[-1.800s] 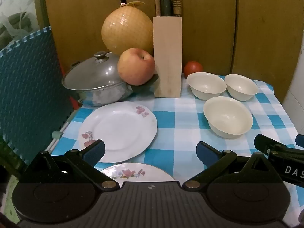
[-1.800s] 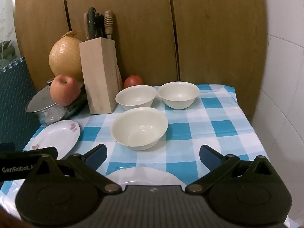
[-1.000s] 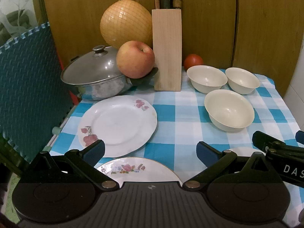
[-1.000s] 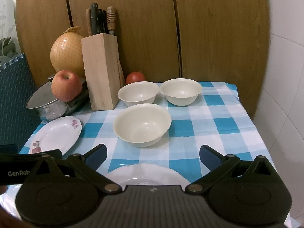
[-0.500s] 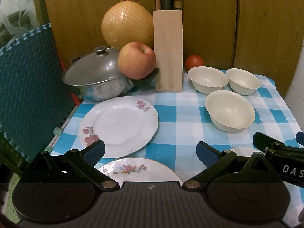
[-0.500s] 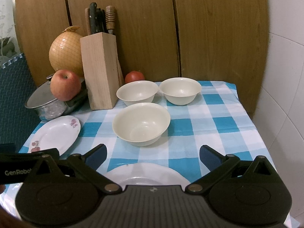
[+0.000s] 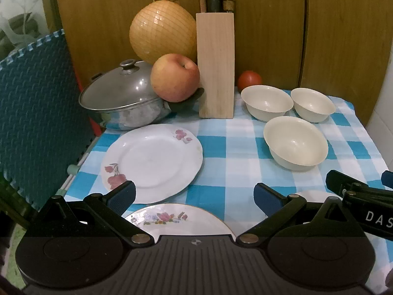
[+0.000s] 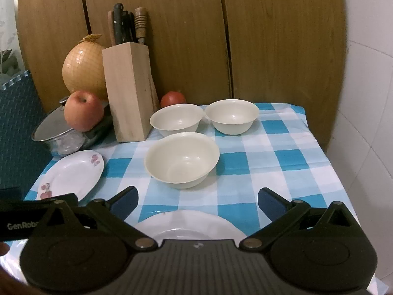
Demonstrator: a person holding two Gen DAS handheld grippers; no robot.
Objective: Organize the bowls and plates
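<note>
Three cream bowls stand on the blue checked tablecloth: the nearest bowl (image 7: 296, 142) (image 8: 181, 158), and two behind it, a left bowl (image 7: 266, 102) (image 8: 176, 120) and a right bowl (image 7: 312, 104) (image 8: 232, 115). A white plate with red flowers (image 7: 152, 162) (image 8: 71, 174) lies at the left. A gold-rimmed floral plate (image 7: 179, 221) sits just under my open left gripper (image 7: 195, 198). A plain white plate (image 8: 189, 225) lies below my open right gripper (image 8: 197, 200). Neither gripper holds anything.
A wooden knife block (image 7: 216, 66) (image 8: 129, 91), a netted pomelo (image 7: 163, 25), an apple (image 7: 175, 80) on a lidded steel pot (image 7: 121, 100) and a tomato (image 7: 249, 78) line the back. A teal foam mat (image 7: 36, 108) stands at the left edge; a tiled wall at the right.
Both cameras wobbled slightly; the scene rose then settled back a little. No plate or bowl has moved, and both grippers stayed open.
</note>
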